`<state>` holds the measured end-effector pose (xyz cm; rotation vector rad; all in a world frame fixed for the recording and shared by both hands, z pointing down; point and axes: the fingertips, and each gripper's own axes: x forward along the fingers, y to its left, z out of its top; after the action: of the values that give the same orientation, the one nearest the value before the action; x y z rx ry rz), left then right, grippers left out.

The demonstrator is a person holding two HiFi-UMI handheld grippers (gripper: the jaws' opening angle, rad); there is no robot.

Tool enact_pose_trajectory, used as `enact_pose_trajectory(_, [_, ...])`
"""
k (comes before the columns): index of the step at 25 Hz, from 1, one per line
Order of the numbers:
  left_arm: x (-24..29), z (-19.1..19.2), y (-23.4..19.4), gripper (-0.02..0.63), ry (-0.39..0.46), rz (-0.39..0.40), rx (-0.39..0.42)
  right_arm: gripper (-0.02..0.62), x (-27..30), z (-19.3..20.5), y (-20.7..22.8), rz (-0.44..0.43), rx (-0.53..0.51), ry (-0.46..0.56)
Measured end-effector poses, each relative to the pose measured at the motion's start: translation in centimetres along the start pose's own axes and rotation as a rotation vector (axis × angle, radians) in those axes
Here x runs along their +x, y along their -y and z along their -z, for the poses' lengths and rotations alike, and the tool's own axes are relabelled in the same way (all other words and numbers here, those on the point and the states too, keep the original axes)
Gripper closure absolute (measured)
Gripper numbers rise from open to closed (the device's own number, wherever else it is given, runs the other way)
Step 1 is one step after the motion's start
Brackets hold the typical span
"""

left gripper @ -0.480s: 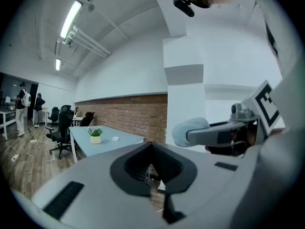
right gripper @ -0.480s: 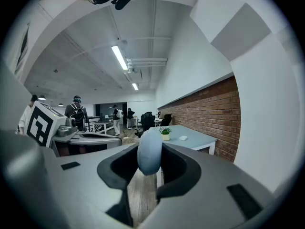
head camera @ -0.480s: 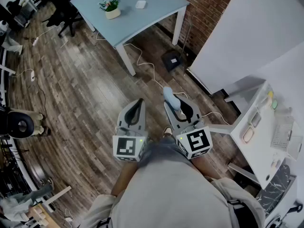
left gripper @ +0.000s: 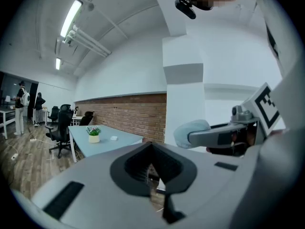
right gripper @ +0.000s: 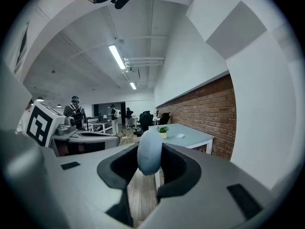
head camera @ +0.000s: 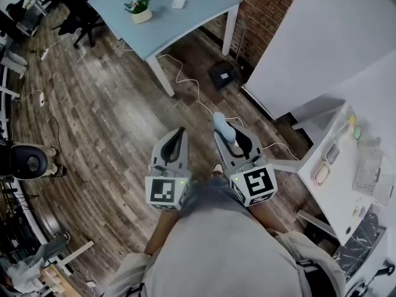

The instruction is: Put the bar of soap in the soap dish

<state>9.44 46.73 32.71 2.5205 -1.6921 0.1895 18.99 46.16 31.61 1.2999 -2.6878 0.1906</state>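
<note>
A pale blue bar of soap (head camera: pixel 221 125) stands up between the jaws of my right gripper (head camera: pixel 226 130), which is shut on it and held level over the wooden floor. The right gripper view shows the soap bar (right gripper: pixel 149 152) clamped on edge at the jaw tips. My left gripper (head camera: pixel 179 133) hangs beside it to the left, jaws together with nothing in them. In the left gripper view the left gripper (left gripper: pixel 151 151) is shut, and the soap (left gripper: pixel 190 132) shows at the right. An oval pinkish dish (head camera: pixel 322 175) lies on the white counter (head camera: pixel 337 197) far to the right.
A light blue table (head camera: pixel 198 14) with a potted plant (head camera: pixel 141 10) and a small white object (head camera: pixel 178 4) stands ahead by a brick wall (head camera: pixel 266 5). Cables (head camera: pixel 185 79) trail over the floor. Office chairs and standing people are far back left.
</note>
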Motion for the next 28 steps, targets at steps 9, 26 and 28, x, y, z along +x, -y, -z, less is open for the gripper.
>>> enact_pose_trajectory(9, [0.2,0.1,0.7,0.603,0.006,-0.086,-0.007,0.466,-2.0,0.8,3.1,-0.022,0.038,0.011])
enact_pose_trajectory(26, [1.4,0.3,2.7,0.603,0.007,-0.113,0.005,0.466,-2.3,1.9,5.1,-0.062,0.040,0.034])
enact_pose_trajectory(28, [2.0,0.2,2.5,0.603,0.011,-0.110,0.003,0.466,-1.8,1.7,5.2,-0.063,0.036,0.035])
